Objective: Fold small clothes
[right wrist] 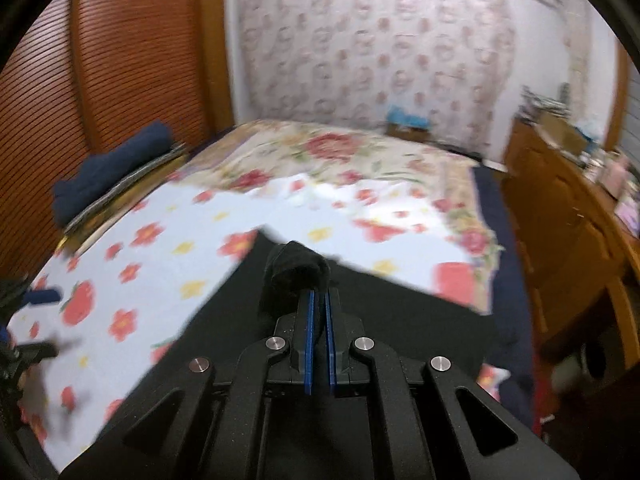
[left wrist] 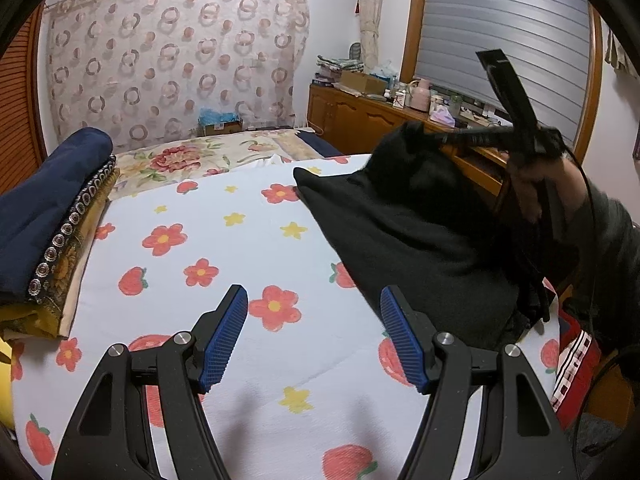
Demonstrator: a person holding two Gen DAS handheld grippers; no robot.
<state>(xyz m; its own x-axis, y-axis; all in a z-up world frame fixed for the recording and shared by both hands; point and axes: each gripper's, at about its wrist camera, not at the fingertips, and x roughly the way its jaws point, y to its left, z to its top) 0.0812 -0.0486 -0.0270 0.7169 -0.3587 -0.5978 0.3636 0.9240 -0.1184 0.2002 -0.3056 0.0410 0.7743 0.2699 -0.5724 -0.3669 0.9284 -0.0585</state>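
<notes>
**Black garment lifted off flowered bedspread**

Flowered bedspread (left wrist: 248,240) fills both views; the right-wrist picture is blurred. Right gripper (right wrist: 318,300) is clamped on a bunched fold of the black garment (left wrist: 420,240), raised over the bed's right side. Left gripper (left wrist: 314,300) hangs spread, empty. Box (left wrist: 220,126) contents unclear.

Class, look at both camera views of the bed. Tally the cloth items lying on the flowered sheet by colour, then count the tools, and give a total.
Black garment: 1, pinched by the right tool
Navy folded cloth: 1, on top of the side stack
Yellow patterned folded cloth: 1, beneath the navy one
Tools: 2, counting the left tool
Total: 5
</notes>
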